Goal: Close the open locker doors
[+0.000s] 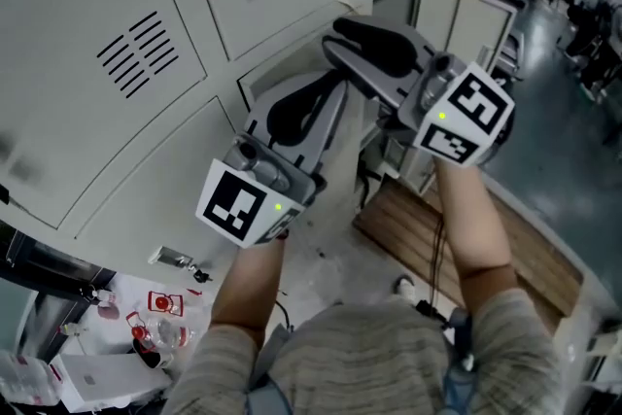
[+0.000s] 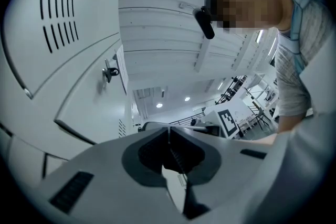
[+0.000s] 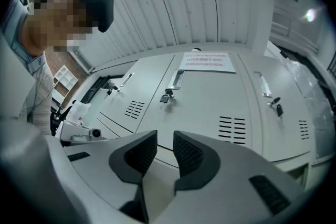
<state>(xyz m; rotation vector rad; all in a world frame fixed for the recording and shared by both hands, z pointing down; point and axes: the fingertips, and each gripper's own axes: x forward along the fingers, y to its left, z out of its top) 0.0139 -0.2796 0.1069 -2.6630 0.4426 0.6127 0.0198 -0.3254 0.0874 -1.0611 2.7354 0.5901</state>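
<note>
Both my grippers face grey locker doors (image 3: 210,97).
My left gripper (image 2: 169,136) has its jaws pressed together, empty; my right gripper (image 3: 165,147) has its jaws narrowly apart, empty; keys (image 3: 164,98) hang in the doors.

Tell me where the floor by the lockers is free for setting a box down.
Free: the wooden board right of the right forearm, and the pale floor between it and the lockers. Crowded: bottles and white boxes at lower left.

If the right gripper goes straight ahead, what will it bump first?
Probably the closed grey metal locker door with vent slots. The right gripper, jaws a little apart and empty, points right at it. Nothing seems to be in between.
</note>
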